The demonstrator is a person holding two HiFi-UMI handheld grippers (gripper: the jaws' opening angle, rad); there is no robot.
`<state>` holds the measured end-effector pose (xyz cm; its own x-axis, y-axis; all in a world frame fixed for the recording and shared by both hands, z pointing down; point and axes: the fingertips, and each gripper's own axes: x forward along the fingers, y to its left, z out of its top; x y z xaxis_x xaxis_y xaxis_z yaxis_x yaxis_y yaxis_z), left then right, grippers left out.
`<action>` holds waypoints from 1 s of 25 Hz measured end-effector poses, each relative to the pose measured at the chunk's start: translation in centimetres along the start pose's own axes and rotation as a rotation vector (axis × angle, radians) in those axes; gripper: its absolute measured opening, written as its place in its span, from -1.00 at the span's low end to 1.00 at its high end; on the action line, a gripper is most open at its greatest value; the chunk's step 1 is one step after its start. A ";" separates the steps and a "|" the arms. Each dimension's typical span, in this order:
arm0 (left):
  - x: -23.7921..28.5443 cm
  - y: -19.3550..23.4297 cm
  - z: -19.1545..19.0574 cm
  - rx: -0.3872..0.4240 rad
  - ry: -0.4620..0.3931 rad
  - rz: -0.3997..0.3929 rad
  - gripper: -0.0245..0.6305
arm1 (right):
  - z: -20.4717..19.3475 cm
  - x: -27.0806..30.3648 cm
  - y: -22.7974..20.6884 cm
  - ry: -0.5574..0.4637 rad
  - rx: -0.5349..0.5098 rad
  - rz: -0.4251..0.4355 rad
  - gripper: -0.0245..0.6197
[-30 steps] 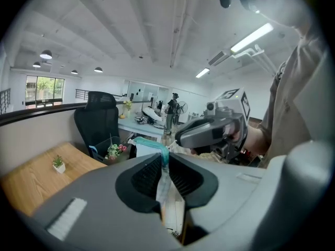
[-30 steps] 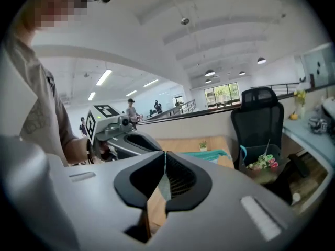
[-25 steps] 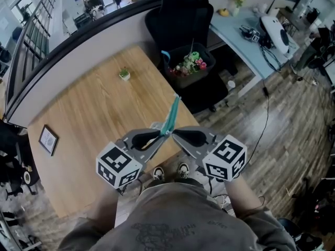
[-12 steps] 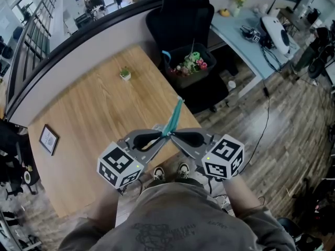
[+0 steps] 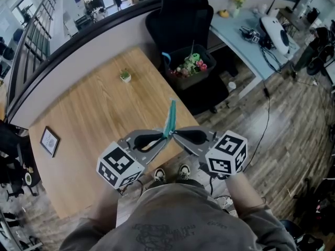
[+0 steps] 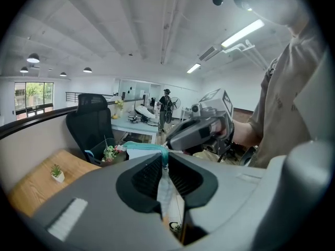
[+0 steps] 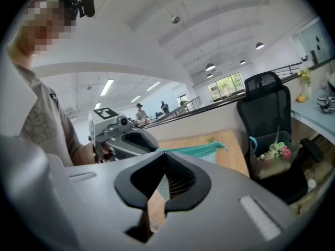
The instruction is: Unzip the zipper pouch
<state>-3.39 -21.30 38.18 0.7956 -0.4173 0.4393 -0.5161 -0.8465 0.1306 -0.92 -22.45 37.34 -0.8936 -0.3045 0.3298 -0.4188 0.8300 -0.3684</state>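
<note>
Both left gripper (image 5: pixel 162 136) and right gripper (image 5: pixel 176 134) clamped on zipper pouch (image 5: pixel 171 116) between them

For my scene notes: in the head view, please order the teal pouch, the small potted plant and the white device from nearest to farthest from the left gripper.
1. The teal pouch, pinched by the left gripper.
2. The small potted plant, on the wooden table beyond.
3. The white device, on the blue desk at far right.

I count one zipper pouch (image 5: pixel 170 120), a left gripper (image 5: pixel 165 136) and right gripper (image 5: pixel 175 134) making two, one potted plant (image 5: pixel 124 75), one picture frame (image 5: pixel 49 140), one chair (image 5: pixel 183 14).
</note>
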 end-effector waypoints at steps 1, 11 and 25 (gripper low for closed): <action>0.0 -0.1 -0.1 0.011 0.014 0.001 -0.80 | 0.1 -0.2 -0.7 -0.005 0.007 -0.034 -0.89; -1.8 -0.5 -0.5 0.034 0.022 -0.044 -0.80 | 1.1 -1.9 -6.8 -0.025 0.021 -0.206 -0.89; -3.6 1.3 -0.3 -0.030 -0.027 0.002 -0.80 | 0.3 -3.9 -9.3 -0.007 0.025 -0.283 -0.88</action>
<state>-7.05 -20.82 37.08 0.8029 -0.4279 0.4151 -0.5264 -0.8356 0.1568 6.40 -29.17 39.25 -0.7415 -0.5258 0.4168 -0.6557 0.6997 -0.2838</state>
